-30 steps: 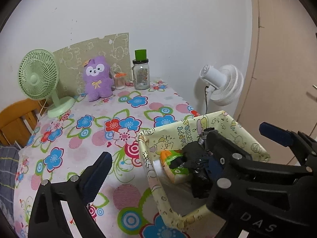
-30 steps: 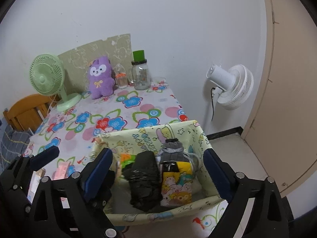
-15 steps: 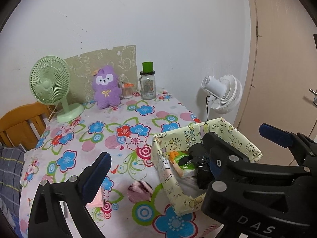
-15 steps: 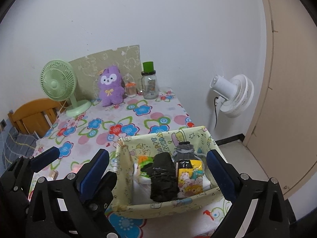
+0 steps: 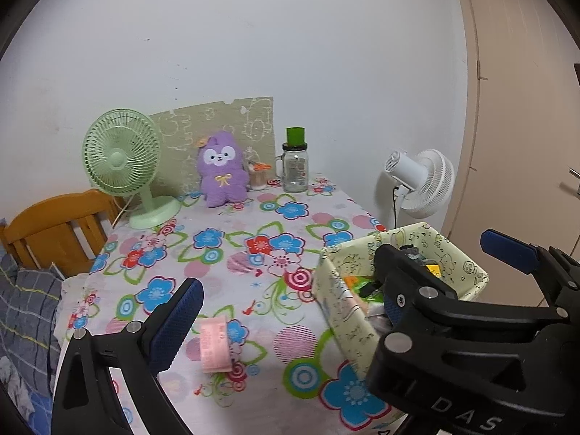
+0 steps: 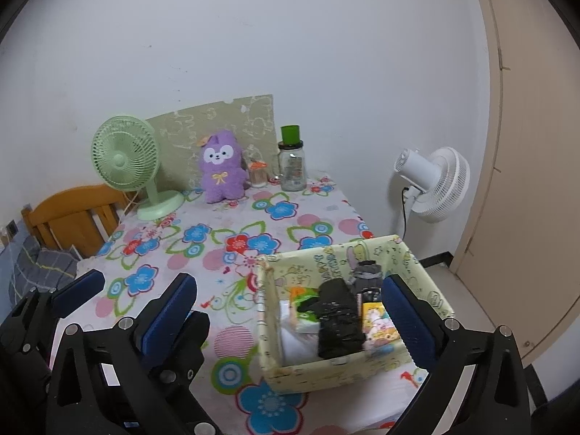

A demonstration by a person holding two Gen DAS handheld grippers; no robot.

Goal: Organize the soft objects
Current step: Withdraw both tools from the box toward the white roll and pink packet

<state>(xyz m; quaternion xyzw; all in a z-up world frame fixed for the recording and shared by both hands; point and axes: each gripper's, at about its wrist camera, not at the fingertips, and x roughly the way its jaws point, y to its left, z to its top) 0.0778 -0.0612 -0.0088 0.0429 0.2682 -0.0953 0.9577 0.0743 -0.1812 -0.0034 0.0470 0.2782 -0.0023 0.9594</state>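
A pale yellow fabric basket [image 6: 337,373] stands at the table's near right corner and holds a black bundle [image 6: 339,320], a grey roll [image 6: 367,273], a cartoon-print pack [image 6: 378,324] and a green-orange item [image 6: 306,295]. The basket also shows in the left wrist view [image 5: 344,311]. A pink folded cloth [image 5: 214,344] lies on the flowered tablecloth near the front edge. A purple plush toy [image 5: 221,172] sits at the back. My left gripper [image 5: 337,272] is open and empty above the table. My right gripper [image 6: 290,311] is open and empty, above the basket.
A green desk fan [image 5: 125,159], a glass jar with a green lid [image 5: 295,168] and a small orange-topped jar [image 5: 258,175] stand at the back by a patterned board. A white fan [image 5: 422,183] stands right of the table. A wooden chair [image 5: 54,224] is at the left.
Both grippers have pulled back and up from the basket, so more of the table shows. The pink cloth near the front edge has come into the left wrist view. Both grippers stay open.
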